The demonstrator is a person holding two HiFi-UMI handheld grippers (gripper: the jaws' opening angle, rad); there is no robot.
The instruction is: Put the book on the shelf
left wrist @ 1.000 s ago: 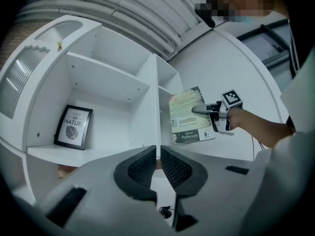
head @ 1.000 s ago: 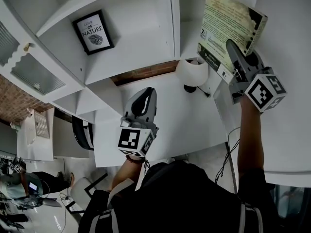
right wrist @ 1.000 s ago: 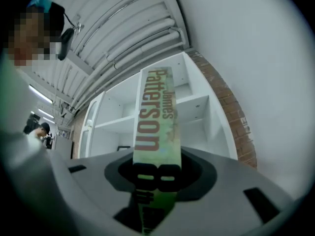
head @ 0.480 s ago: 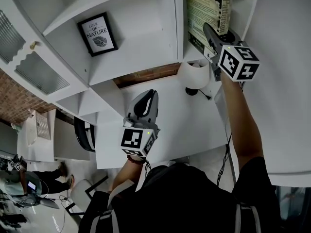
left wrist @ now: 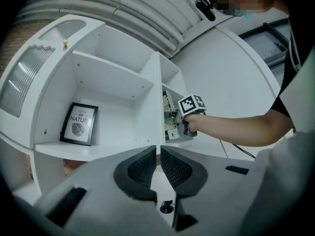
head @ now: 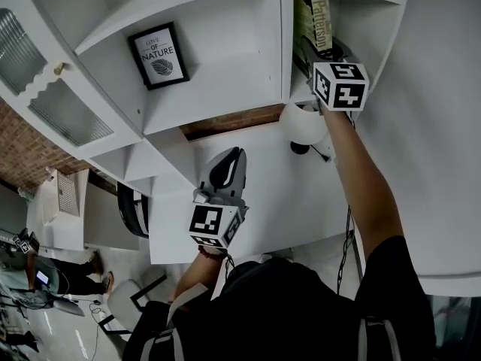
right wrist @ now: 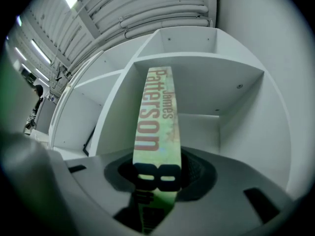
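The book (right wrist: 156,127) is upright in the right compartment of the white shelf (head: 225,74), with its spine toward the near side. The right gripper (right wrist: 157,173) clamps the lower part of the spine between its 2 jaws. The left gripper (left wrist: 158,163) is nearer and more to the left, its jaws almost together with nothing between them, and a framed picture (head: 158,55) stands in the left compartment.

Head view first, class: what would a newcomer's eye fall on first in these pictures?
The green book with Patterson on its spine, held upright in the right tool inside the right-hand compartment of the white shelf unit. Next, the black-framed nature print standing in the compartment to its left. The left tool is lower, empty, in front of the unit.
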